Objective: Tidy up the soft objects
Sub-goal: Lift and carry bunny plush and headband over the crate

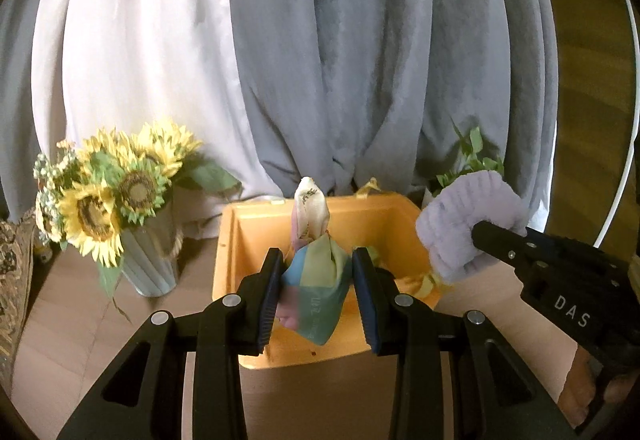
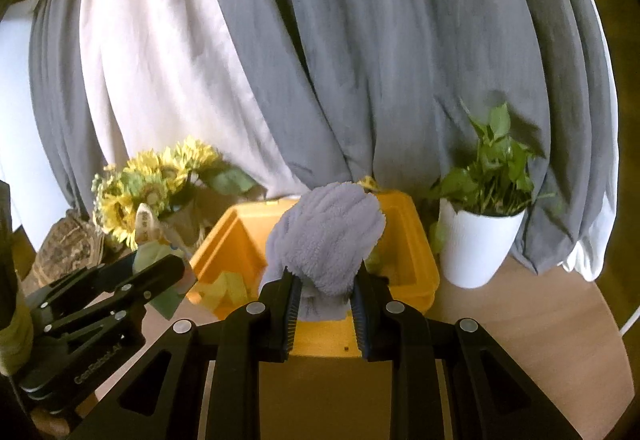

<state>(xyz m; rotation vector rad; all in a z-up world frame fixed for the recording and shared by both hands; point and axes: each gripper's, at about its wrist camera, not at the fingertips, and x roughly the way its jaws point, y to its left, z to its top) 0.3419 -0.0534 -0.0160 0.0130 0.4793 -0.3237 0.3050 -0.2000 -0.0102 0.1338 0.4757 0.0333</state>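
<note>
My left gripper (image 1: 316,272) is shut on a pastel silk scarf (image 1: 314,292), bunched, held over the open yellow box (image 1: 396,208). My right gripper (image 2: 326,292) is shut on a fluffy lavender headband (image 2: 328,236) and holds it above the same yellow box (image 2: 404,224). In the left wrist view the headband (image 1: 464,224) and right gripper (image 1: 480,236) hang at the box's right rim. In the right wrist view the left gripper (image 2: 160,264) with the scarf (image 2: 150,248) shows at the left. Yellow-green cloth (image 2: 230,290) lies inside the box.
A vase of sunflowers (image 1: 116,200) stands left of the box on the wooden table (image 1: 68,320). A white pot with a green plant (image 2: 478,232) stands to its right. Grey and white curtains (image 1: 320,60) hang behind. A patterned cushion (image 2: 72,240) lies at far left.
</note>
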